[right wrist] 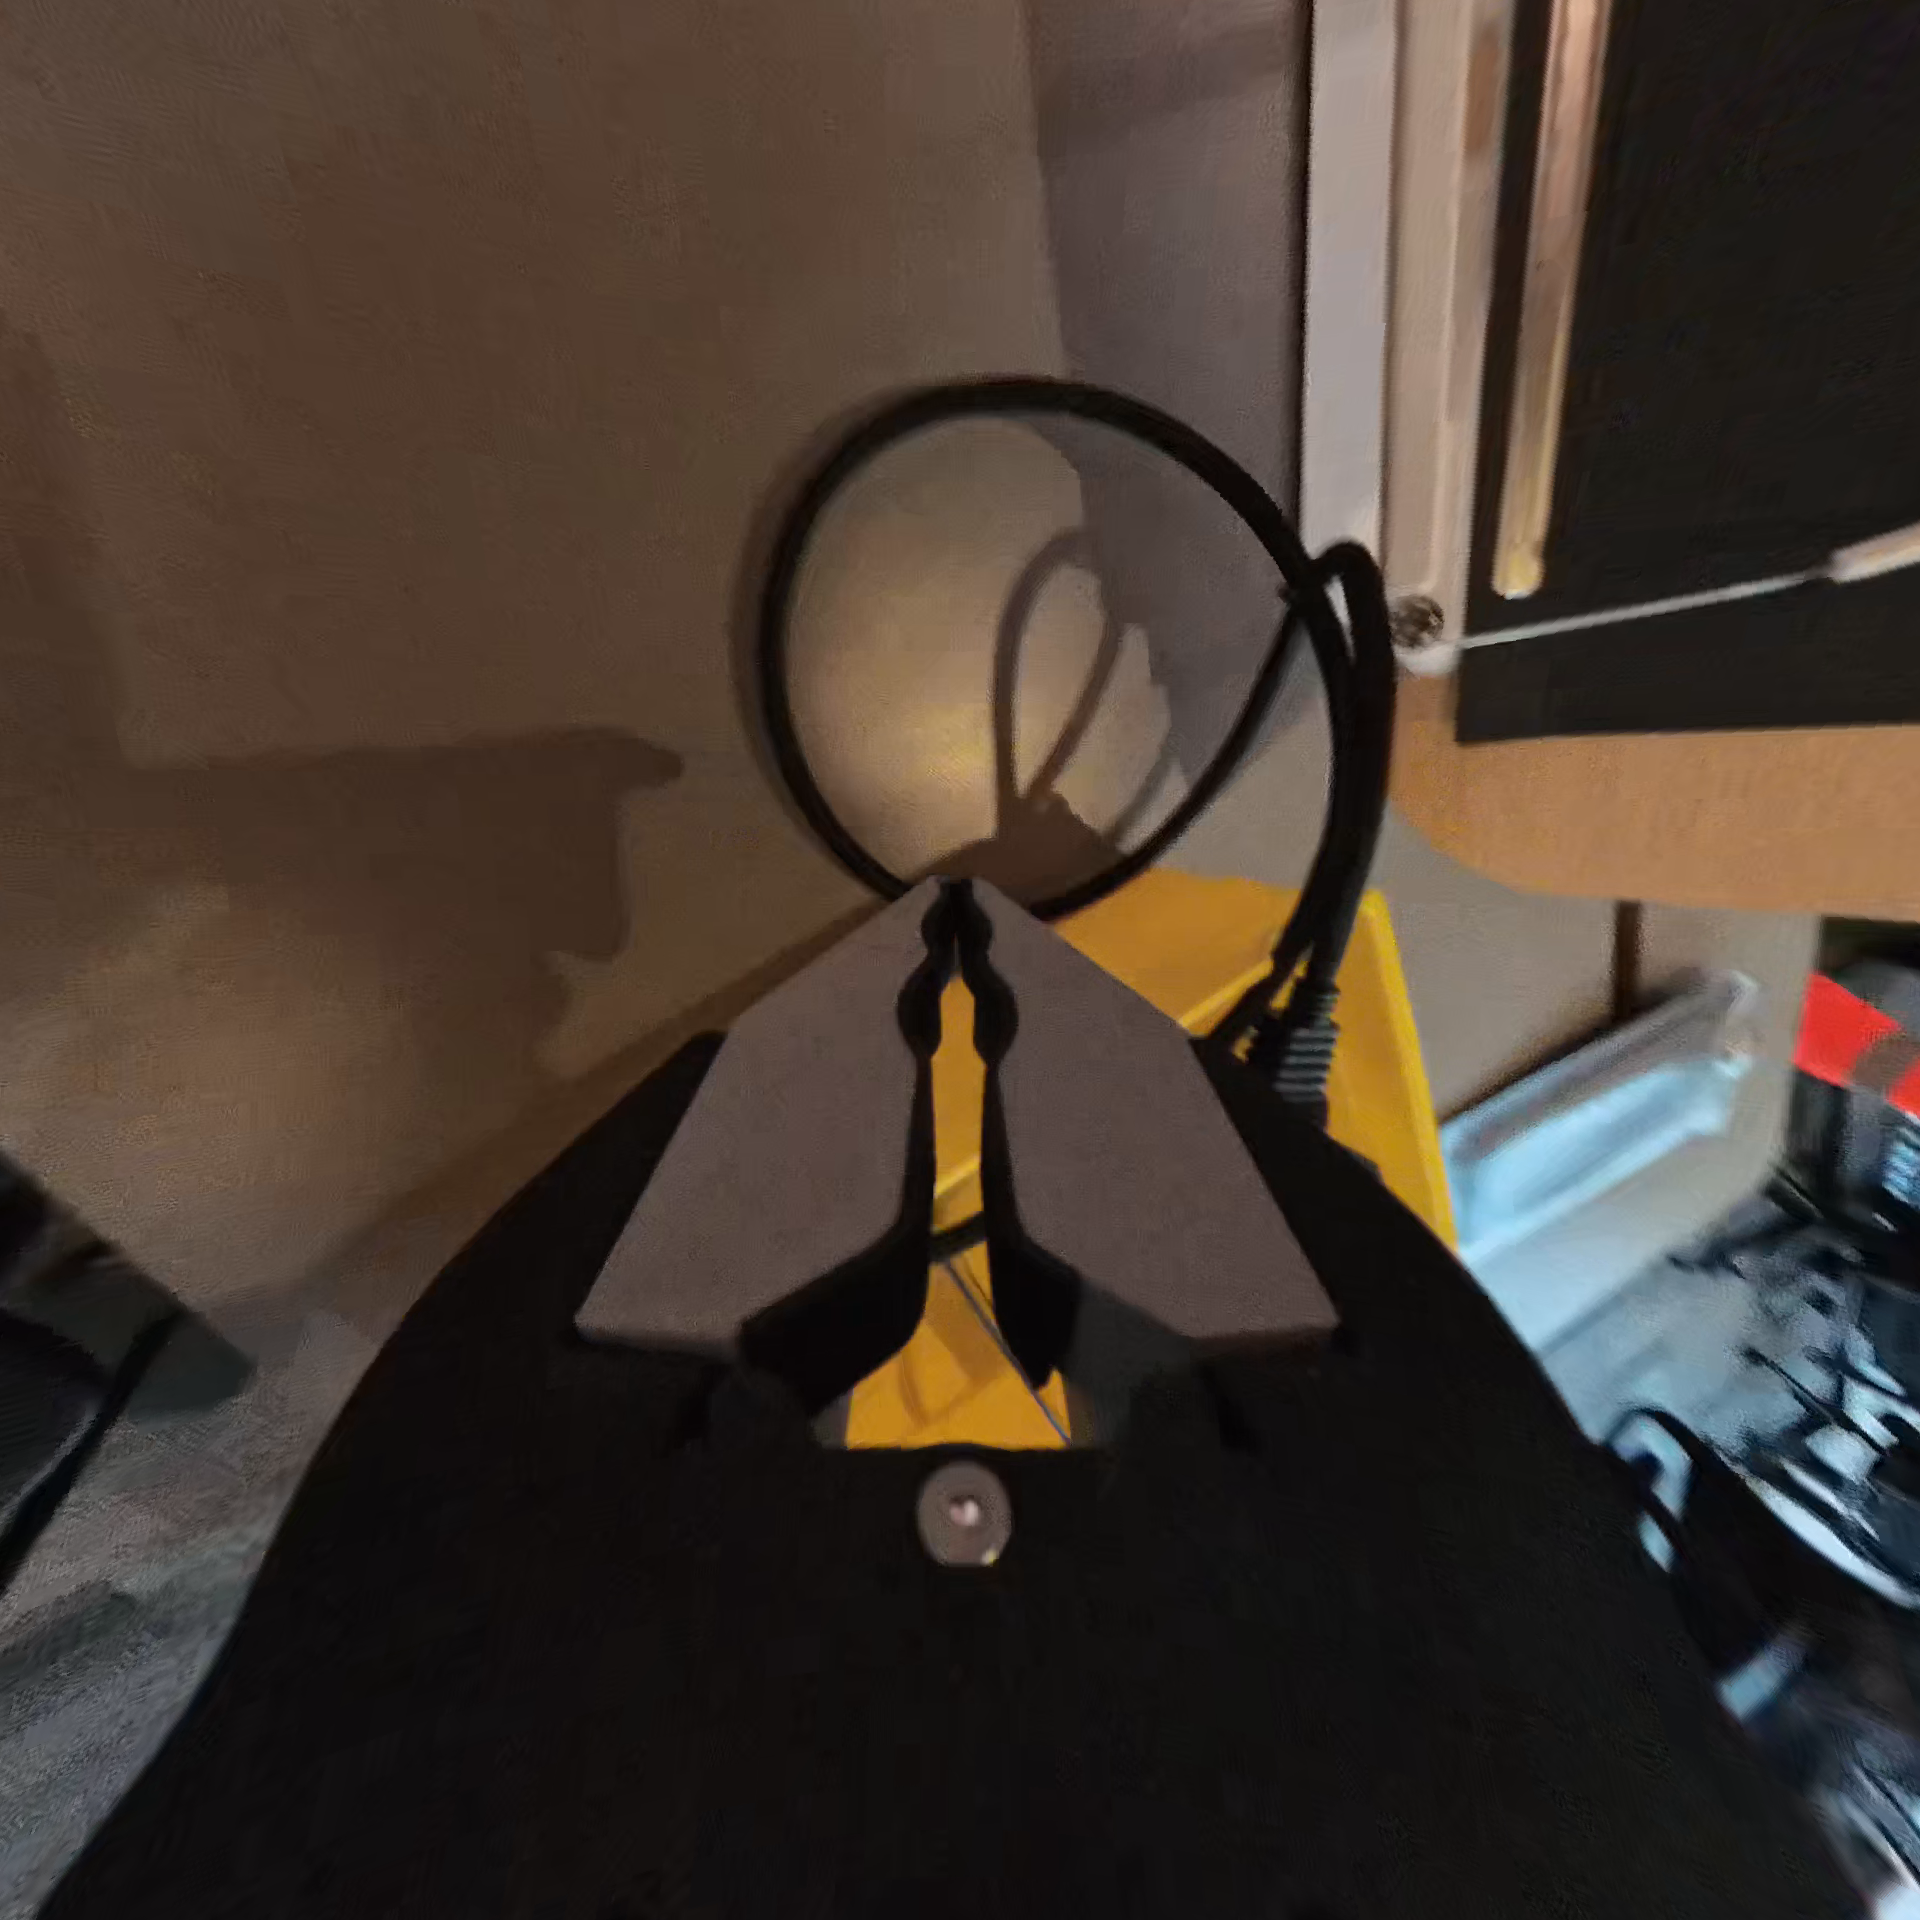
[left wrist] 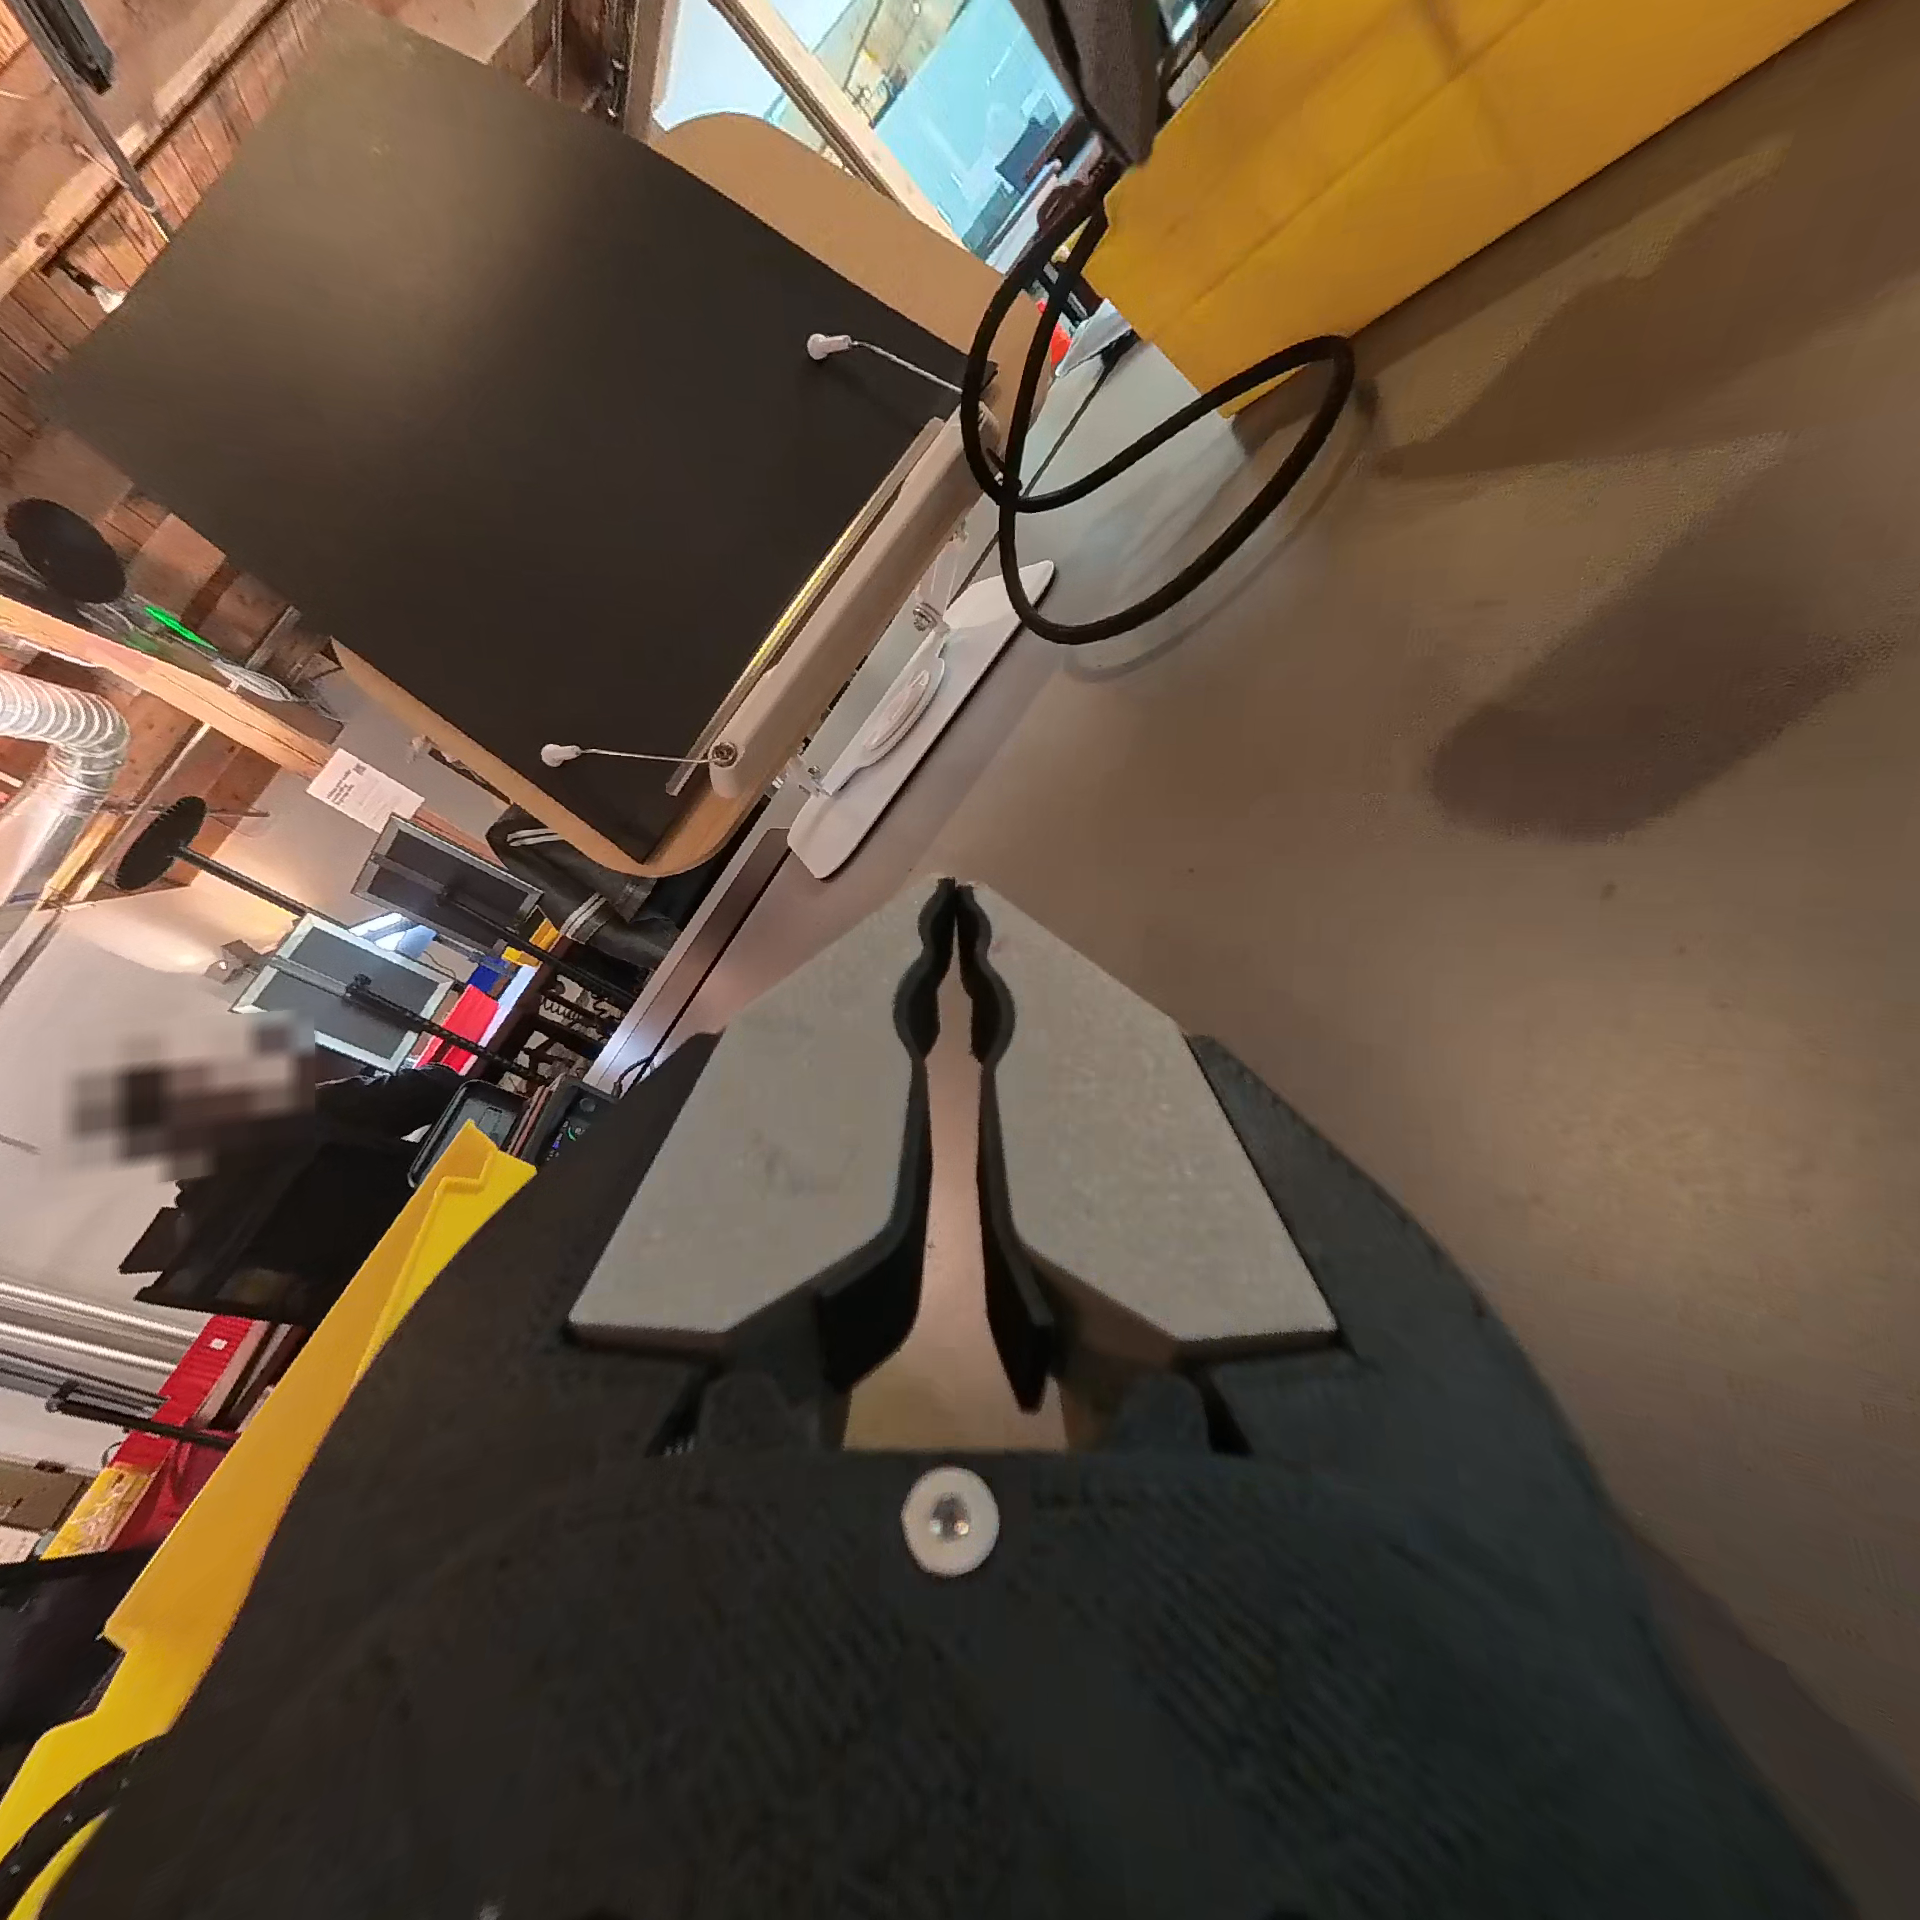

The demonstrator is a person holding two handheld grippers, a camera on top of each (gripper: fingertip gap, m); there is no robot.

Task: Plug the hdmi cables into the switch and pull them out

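Note:
In the left wrist view my left gripper (left wrist: 956,899) is shut, its pads together with nothing between them, low over the tan table (left wrist: 1558,1039). A thin black cable (left wrist: 1075,635) lies in a loop far ahead of it, beside a yellow bin (left wrist: 1403,156). In the right wrist view my right gripper (right wrist: 951,896) is shut too, pads meeting at the tips. The same cable loop (right wrist: 774,644) stands just beyond those tips and passes behind them. Two thicker black cable ends with ribbed collars (right wrist: 1311,1029) hang at the right of that gripper over the yellow bin (right wrist: 1195,966). No switch shows.
A black panel with a wooden rim (left wrist: 468,468) stands at the table's edge on a white bracket (left wrist: 914,727). It also shows in the right wrist view (right wrist: 1714,364). A blurred person and shelves lie beyond the table at the left. The grippers' ends are close to 25 cm from one another.

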